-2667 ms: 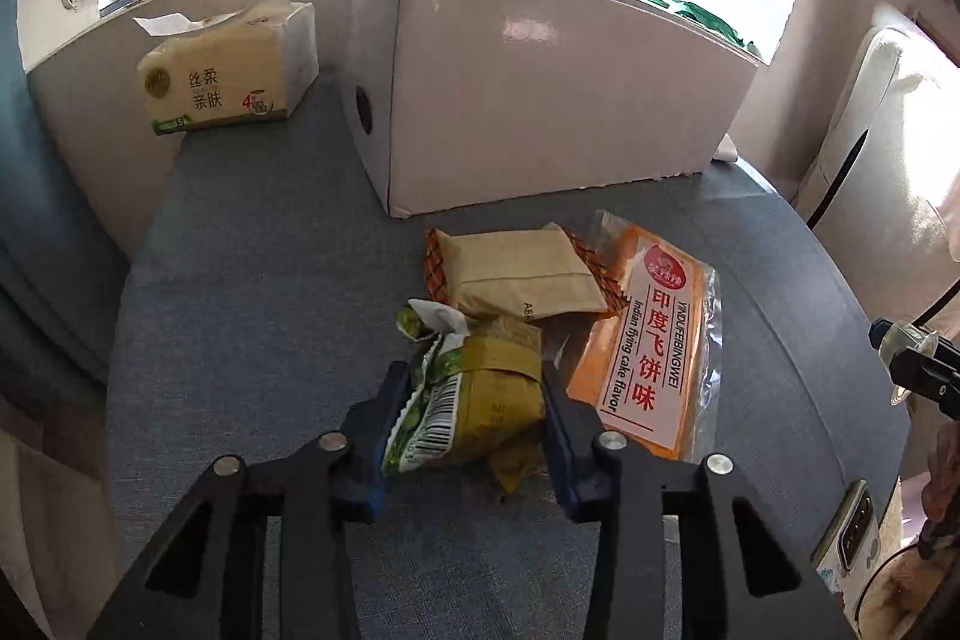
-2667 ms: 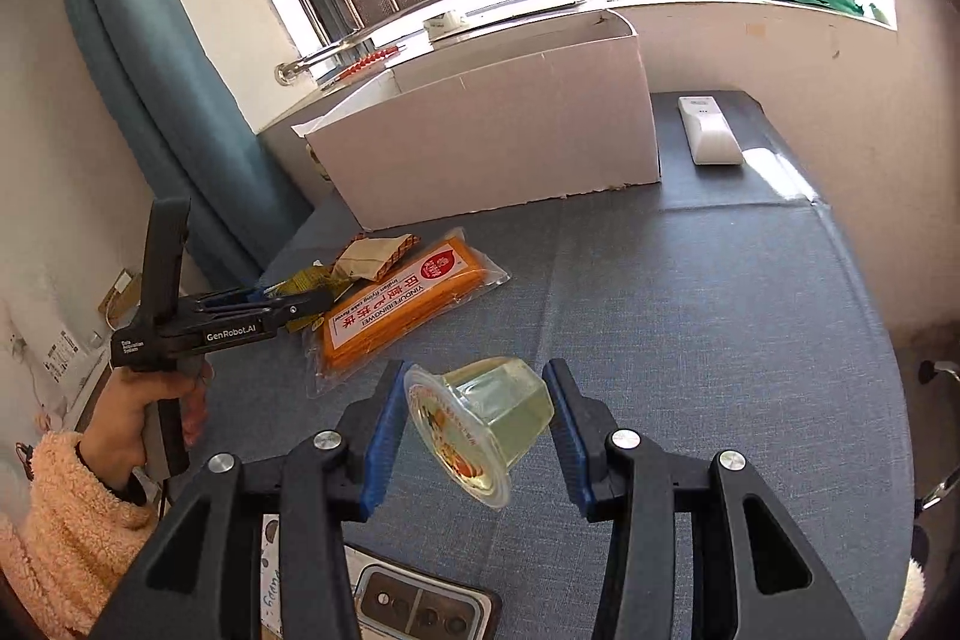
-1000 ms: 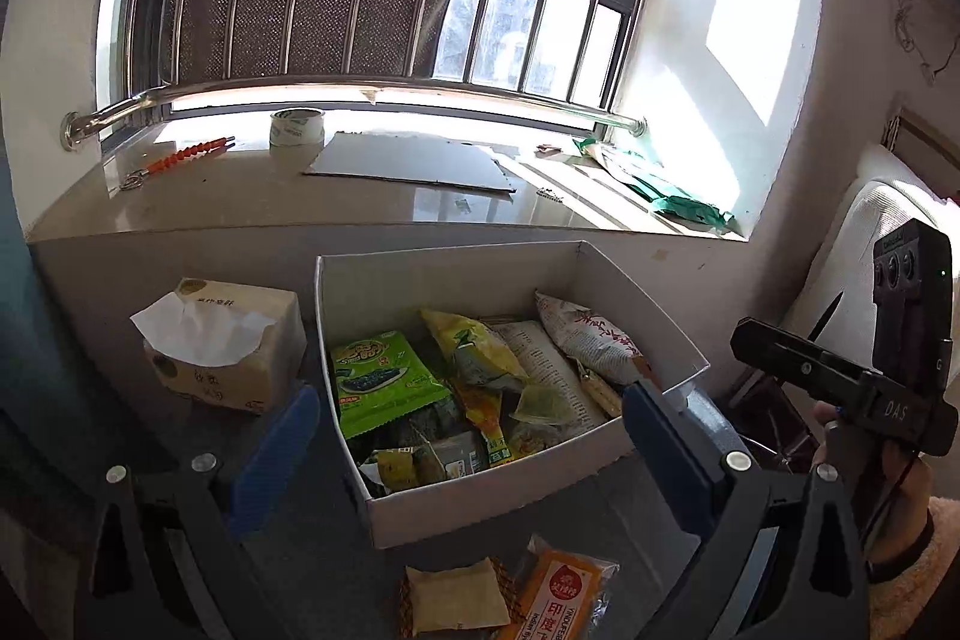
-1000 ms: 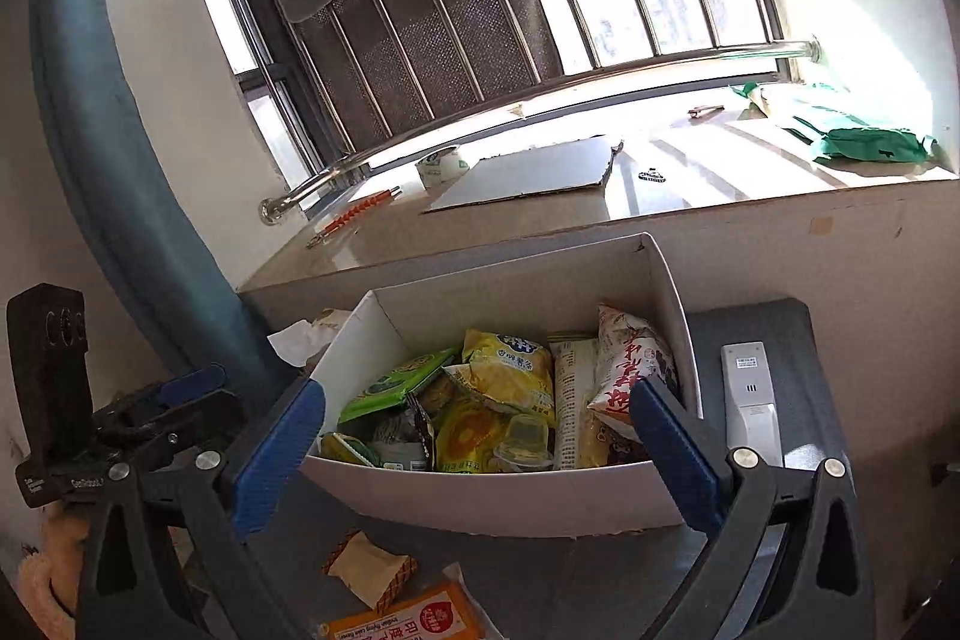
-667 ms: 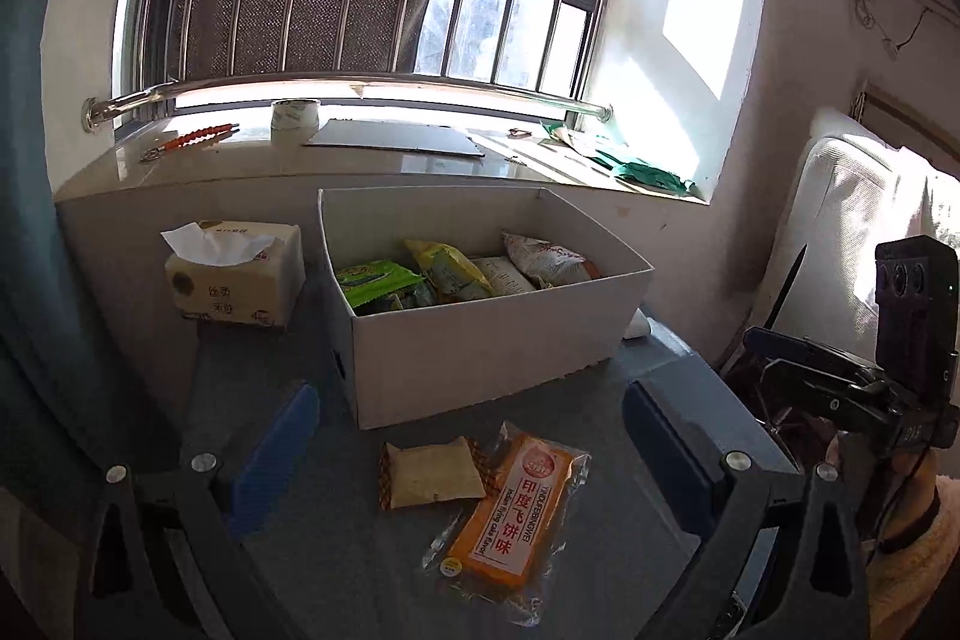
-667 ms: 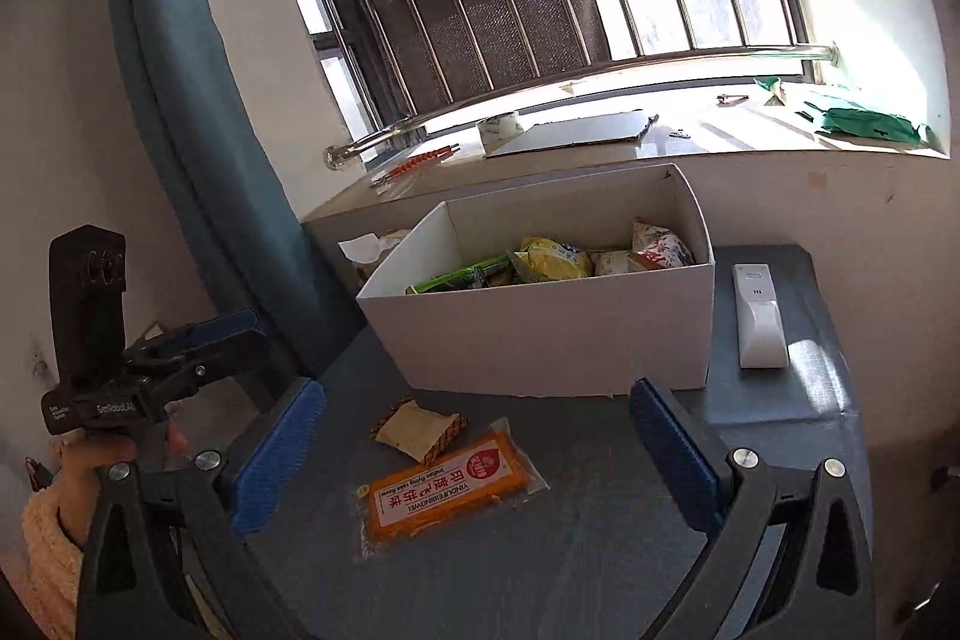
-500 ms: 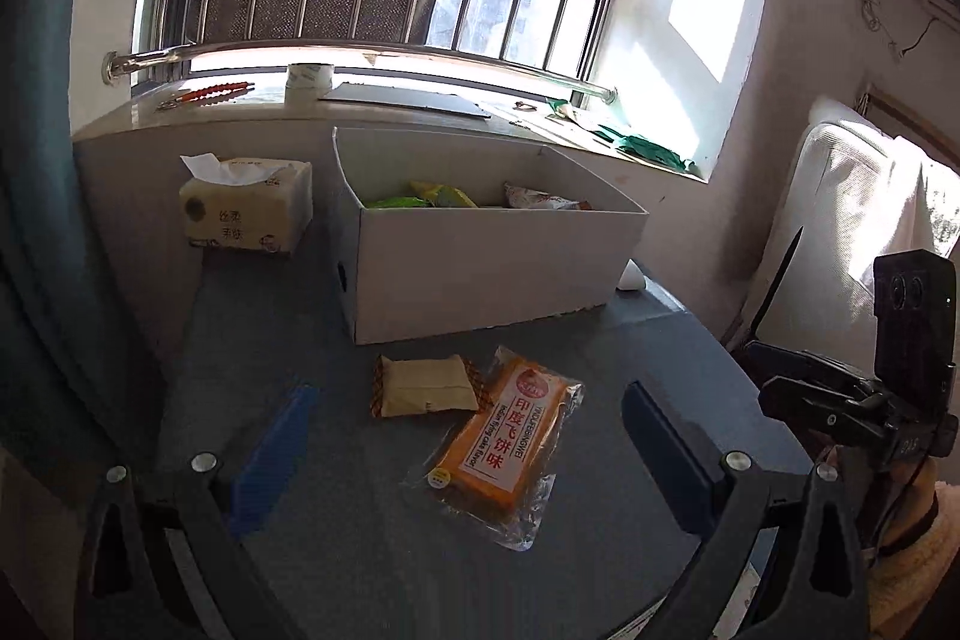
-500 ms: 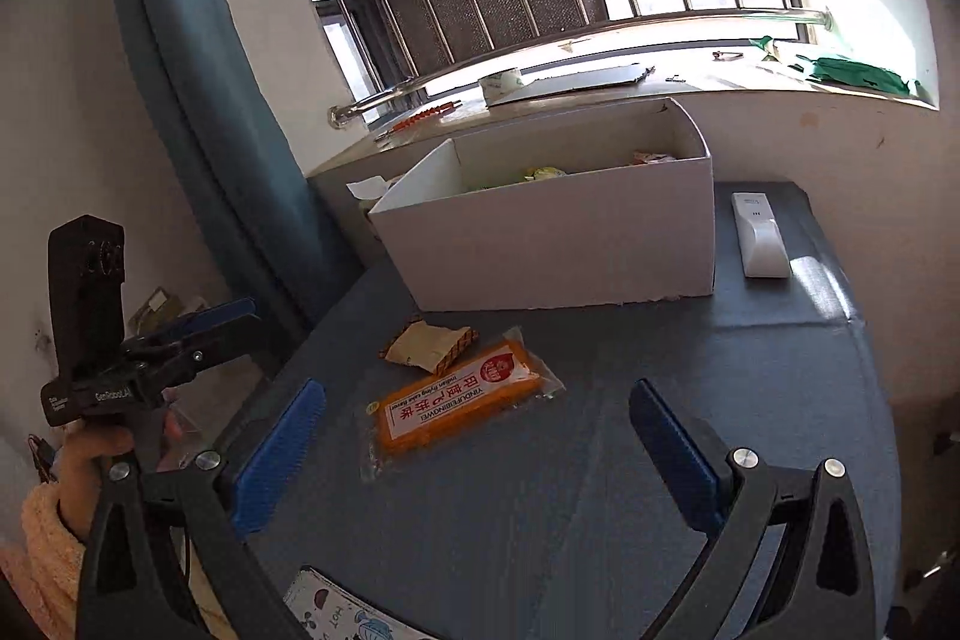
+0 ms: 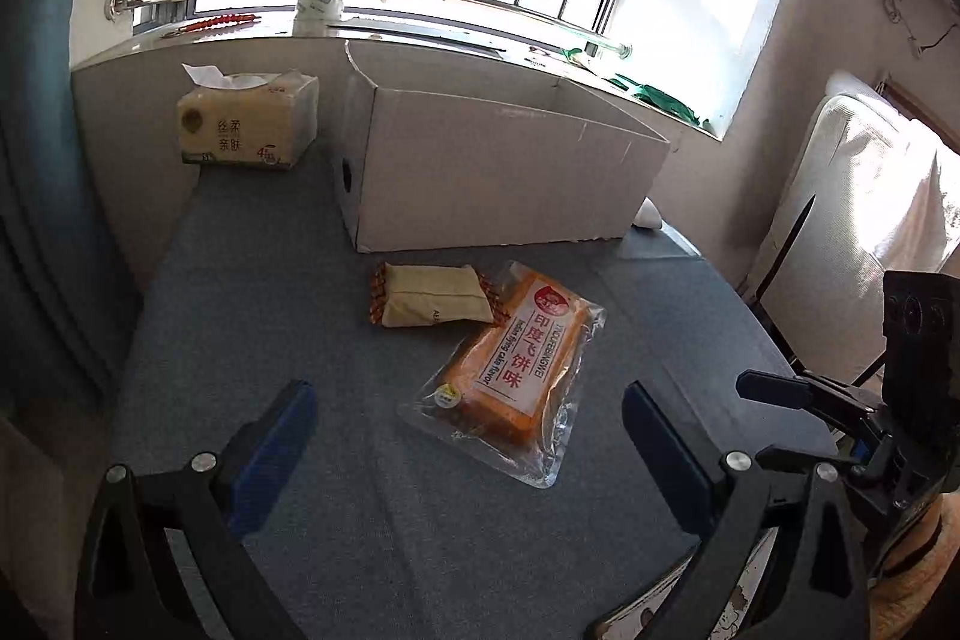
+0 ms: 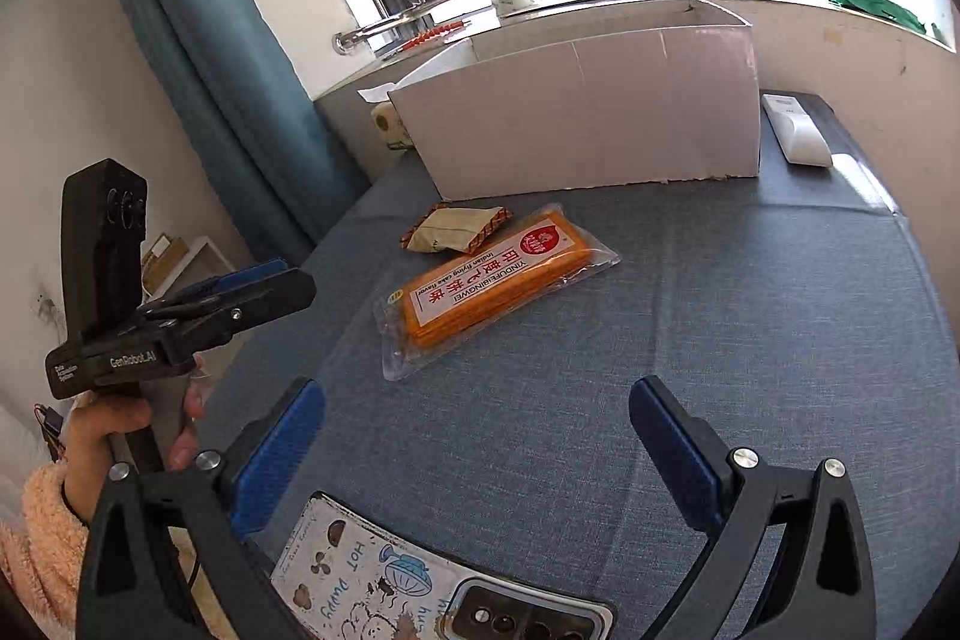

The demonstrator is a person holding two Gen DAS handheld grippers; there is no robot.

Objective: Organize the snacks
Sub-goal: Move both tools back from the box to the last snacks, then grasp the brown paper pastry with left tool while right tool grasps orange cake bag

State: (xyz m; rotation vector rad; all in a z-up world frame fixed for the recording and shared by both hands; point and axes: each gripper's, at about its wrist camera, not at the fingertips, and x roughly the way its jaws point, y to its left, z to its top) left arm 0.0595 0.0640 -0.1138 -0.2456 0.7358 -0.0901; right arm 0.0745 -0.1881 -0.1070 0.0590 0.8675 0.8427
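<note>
Left wrist view: left gripper (image 9: 468, 436) and right gripper (image 10: 477, 436) are both hanging spread, empty. Orange packet (image 9: 516, 361) and tan packet (image 9: 432, 303) are lying before the white box (image 9: 504, 178). Advice: straddle orange packet's narrow width.

Both wrist views toward shared box (image 9: 504, 172)

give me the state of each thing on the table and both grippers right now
left gripper: open, empty, above the table
right gripper: open, empty
orange flatbread pack: sealed, flat on the table
beige snack packet: sealed, flat, overlapping the orange pack's corner
white box: open-topped
tissue pack: opened, tissue sticking out
</note>
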